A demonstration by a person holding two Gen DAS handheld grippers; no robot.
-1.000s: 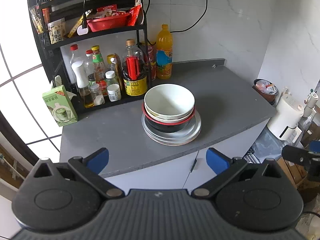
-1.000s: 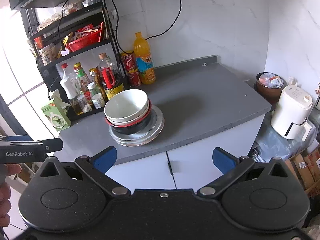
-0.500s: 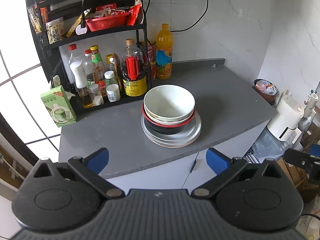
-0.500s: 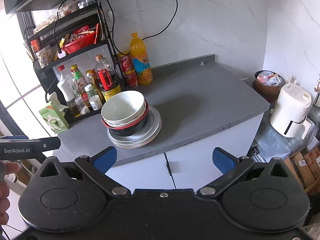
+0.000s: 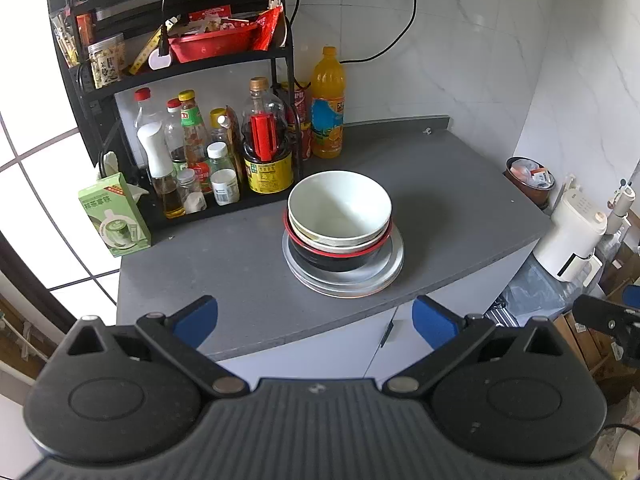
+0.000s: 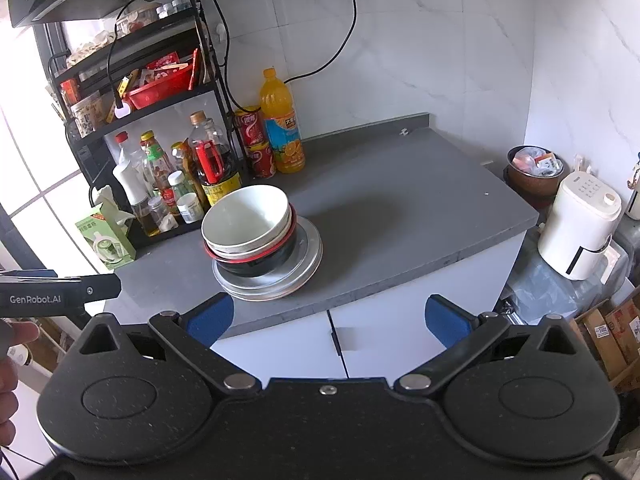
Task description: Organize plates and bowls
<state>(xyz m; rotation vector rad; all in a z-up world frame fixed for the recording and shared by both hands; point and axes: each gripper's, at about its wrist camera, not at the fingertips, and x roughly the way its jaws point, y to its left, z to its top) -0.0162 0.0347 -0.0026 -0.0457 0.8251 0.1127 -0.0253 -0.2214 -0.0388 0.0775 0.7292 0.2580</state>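
While both tools are held back from the counter (image 5: 248, 264), over its front edge, nothing is being touched. The left gripper (image 5: 316, 318) is spread wide with nothing between its blue pads, and the right gripper (image 6: 328, 318) is likewise spread and empty. All the crockery is gathered in one pile near the middle of the front edge, just beside the black condiment rack (image 5: 120, 92) that fills the rear left corner. A white bowl (image 5: 340, 204) is nested on top; under it a second pale bowl rim can be made out, then a black bowl with a red rim (image 5: 336, 258), and at the bottom a few flat silvery plates (image 5: 384, 276), whose exact number cannot be told. No loose plate or bowl is seen anywhere else on the counter; its right half lies bare up to the rear right corner. An orange juice bottle (image 5: 328, 104) is stood at the rear edge, well apart from the pile.

Judged from this layout, the stacking appears to be done, with bowls nested by size on the plates. Whether the pile is still to be carried elsewhere cannot be told. Little or nothing seems left.
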